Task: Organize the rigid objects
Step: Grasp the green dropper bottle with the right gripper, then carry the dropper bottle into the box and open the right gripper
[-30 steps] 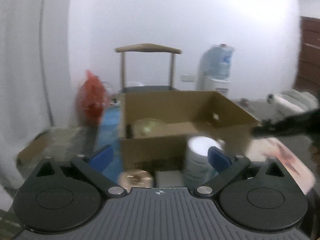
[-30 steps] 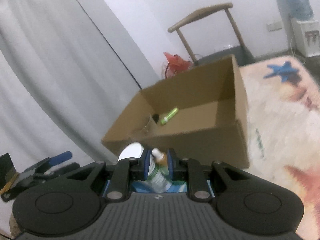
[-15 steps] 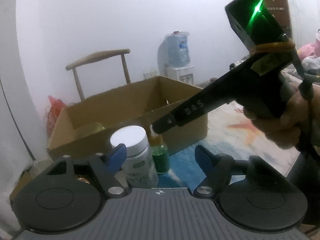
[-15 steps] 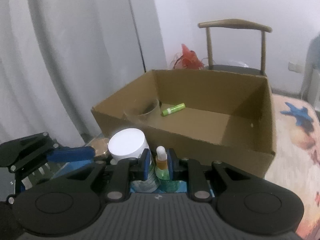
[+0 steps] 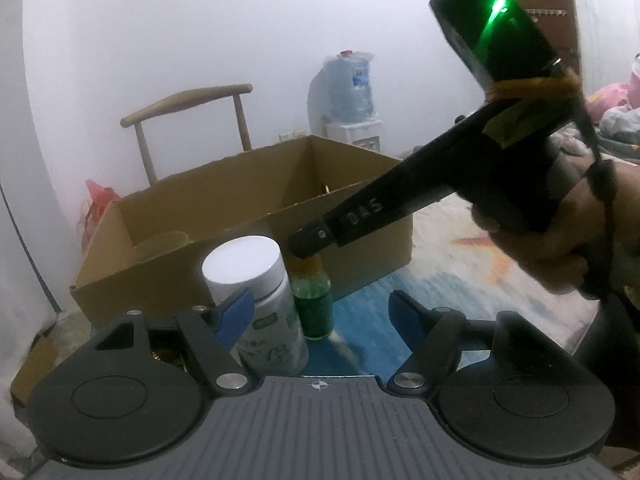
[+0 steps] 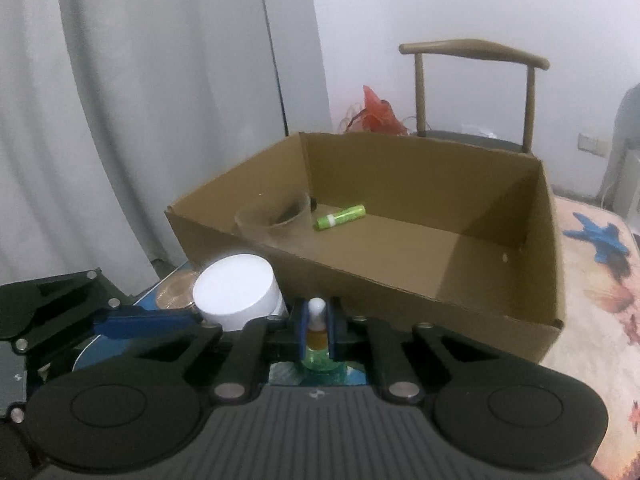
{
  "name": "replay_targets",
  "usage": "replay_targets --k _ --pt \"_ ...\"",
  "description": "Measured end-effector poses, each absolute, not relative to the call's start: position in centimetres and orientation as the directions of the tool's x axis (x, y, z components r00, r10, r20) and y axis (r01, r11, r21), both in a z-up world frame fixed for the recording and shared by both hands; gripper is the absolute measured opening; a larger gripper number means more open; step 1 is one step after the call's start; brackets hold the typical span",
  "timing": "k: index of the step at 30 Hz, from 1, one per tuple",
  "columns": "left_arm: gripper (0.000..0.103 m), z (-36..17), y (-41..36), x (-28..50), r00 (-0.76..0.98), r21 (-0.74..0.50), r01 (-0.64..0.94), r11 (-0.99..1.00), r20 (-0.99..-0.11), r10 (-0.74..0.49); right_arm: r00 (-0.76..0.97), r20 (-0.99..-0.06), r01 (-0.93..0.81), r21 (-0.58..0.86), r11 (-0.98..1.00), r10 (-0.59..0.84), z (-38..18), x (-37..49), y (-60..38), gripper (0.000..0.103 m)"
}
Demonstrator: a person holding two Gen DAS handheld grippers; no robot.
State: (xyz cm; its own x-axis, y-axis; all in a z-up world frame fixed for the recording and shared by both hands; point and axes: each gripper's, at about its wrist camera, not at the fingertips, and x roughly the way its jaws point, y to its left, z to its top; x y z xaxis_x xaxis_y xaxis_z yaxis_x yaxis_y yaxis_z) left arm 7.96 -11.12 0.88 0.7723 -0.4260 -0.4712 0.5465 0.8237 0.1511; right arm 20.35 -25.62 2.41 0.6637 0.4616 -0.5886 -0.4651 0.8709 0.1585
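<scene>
A green dropper bottle (image 5: 312,308) stands on the rug beside a taller white-capped bottle (image 5: 252,276), in front of an open cardboard box (image 5: 180,264). My right gripper (image 6: 317,328) is shut on the dropper bottle (image 6: 318,354) at its neck, and reaches in from the right in the left wrist view (image 5: 306,244). My left gripper (image 5: 320,312) is open around both bottles. Its left finger (image 5: 236,312) lies against the white-capped bottle (image 6: 236,290), its right finger stands clear. The box (image 6: 400,280) holds a clear cup (image 6: 276,220) and a green tube (image 6: 341,217).
A wooden chair (image 6: 472,52) and a red bag (image 6: 380,114) stand behind the box, a water dispenser (image 5: 352,88) by the wall. Grey curtain on the left. A patterned rug (image 6: 600,280) runs to the right. A brownish round thing (image 6: 178,290) lies left of the white-capped bottle.
Both views have rolled level and swung onto the bottles. The left jaws have narrowed around them. The right jaws have pinched tighter on the dropper bottle's neck.
</scene>
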Motion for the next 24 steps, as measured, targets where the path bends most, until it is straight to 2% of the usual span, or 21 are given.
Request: replay_targets --k 10,16,19,20,21,24 --pt "0.065 0.4 -13.6 8.4 0.741 0.172 0.58 0.796 -0.519 -0.427 0.67 -0.593 -0.446 0.159 0.881 0.446 3.5 17.1 -27.8 0.01" --pt "0.063 -1.4 -16.1 9.4 0.676 0.157 0.622 0.767 -0.601 -0.426 0.675 -0.601 -0.44 0.137 0.887 0.428 3.6 15.2 -28.7 0.01" --pt "0.05 -2.1 -16.7 9.8 0.649 0.132 0.633 0.763 -0.627 -0.43 0.669 -0.611 -0.437 0.136 0.889 0.422 3.1 15.0 -28.9 0.01" --pt "0.035 -2.3 -16.8 9.9 0.646 0.131 0.634 0.763 -0.632 -0.428 0.67 -0.61 -0.438 0.137 0.889 0.424 3.0 15.0 -29.0 0.01" --pt "0.032 -2.5 -17.0 9.9 0.645 0.135 0.631 0.764 -0.638 -0.42 0.671 -0.609 -0.438 0.136 0.888 0.424 2.9 14.9 -29.0 0.01" --pt "0.031 -2.2 -16.8 9.9 0.65 0.129 0.622 0.772 -0.635 -0.418 0.671 -0.606 -0.439 0.139 0.888 0.427 3.0 14.8 -29.1 0.01"
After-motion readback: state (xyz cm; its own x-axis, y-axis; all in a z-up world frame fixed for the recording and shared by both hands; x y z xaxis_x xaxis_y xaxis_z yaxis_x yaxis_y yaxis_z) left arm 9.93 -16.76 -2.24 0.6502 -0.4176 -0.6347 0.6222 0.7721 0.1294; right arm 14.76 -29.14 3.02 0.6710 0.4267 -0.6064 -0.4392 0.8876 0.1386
